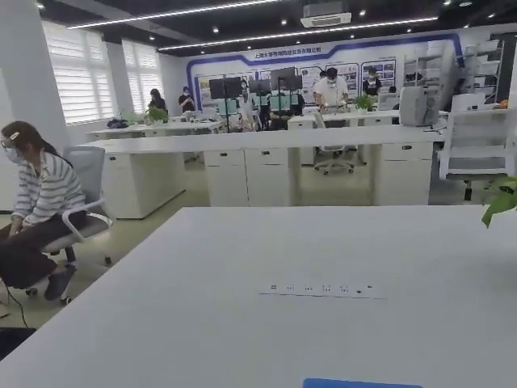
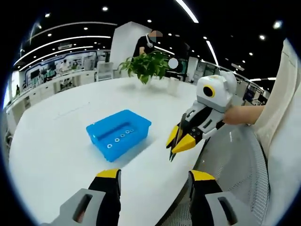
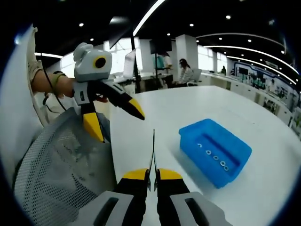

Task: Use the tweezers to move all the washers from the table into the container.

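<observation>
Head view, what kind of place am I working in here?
Probably an open-plan office or lab: long rows of white desks, monitors at the back, and a person seated on an office chair.

Glossy blue plastic container (image 2: 101,131), small shiny metal washers (image 2: 122,137), thin dark metal tweezers (image 3: 153,150), smooth white table (image 2: 51,155), grey mesh chair (image 3: 61,165).

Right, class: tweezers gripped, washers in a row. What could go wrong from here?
1. The washers lie close together in the container; the tweezers might knock neighbours.
2. The right gripper hangs near the table edge, beside a mesh chair; a dropped washer could fall off.
3. The head view looks across the room, the container at its bottom edge; aim may suffer.
</observation>
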`<action>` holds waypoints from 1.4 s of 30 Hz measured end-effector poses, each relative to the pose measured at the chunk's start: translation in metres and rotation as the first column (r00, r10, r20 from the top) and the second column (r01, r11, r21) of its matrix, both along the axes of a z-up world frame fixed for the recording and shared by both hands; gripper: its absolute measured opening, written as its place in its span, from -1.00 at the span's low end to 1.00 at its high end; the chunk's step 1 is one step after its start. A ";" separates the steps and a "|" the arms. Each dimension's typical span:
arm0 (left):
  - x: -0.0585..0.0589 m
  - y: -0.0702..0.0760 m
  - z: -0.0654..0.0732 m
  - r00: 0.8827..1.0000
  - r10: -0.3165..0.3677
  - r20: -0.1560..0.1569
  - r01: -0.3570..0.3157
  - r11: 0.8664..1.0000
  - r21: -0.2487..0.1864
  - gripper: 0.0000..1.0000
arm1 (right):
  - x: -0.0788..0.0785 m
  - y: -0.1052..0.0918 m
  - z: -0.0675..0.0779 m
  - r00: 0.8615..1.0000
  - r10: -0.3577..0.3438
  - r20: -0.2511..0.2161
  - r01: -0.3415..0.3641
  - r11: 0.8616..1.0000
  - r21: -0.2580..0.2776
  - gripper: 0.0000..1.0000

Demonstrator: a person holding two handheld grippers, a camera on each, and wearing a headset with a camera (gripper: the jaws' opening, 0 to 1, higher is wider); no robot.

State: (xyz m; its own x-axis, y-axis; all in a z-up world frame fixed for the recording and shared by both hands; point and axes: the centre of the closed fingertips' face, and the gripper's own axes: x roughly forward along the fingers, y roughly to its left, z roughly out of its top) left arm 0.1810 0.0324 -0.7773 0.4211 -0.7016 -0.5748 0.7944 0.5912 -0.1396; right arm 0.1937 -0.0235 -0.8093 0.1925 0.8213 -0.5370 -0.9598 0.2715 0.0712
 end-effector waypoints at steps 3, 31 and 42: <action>-0.003 -0.007 0.008 0.997 -0.075 0.011 0.074 0.997 0.037 0.03 | -0.004 -0.003 -0.003 0.997 0.075 0.026 -0.073 0.996 -0.047 -0.94; -0.004 -0.092 0.043 0.878 -0.477 0.028 0.458 0.857 0.236 -0.83 | -0.023 -0.026 -0.007 0.939 0.344 0.015 -0.335 0.922 -0.193 -0.94; -0.001 -0.104 0.038 0.849 -0.527 0.037 0.500 0.825 0.262 -1.00 | -0.019 -0.028 -0.008 0.944 0.328 0.017 -0.319 0.926 -0.202 -0.94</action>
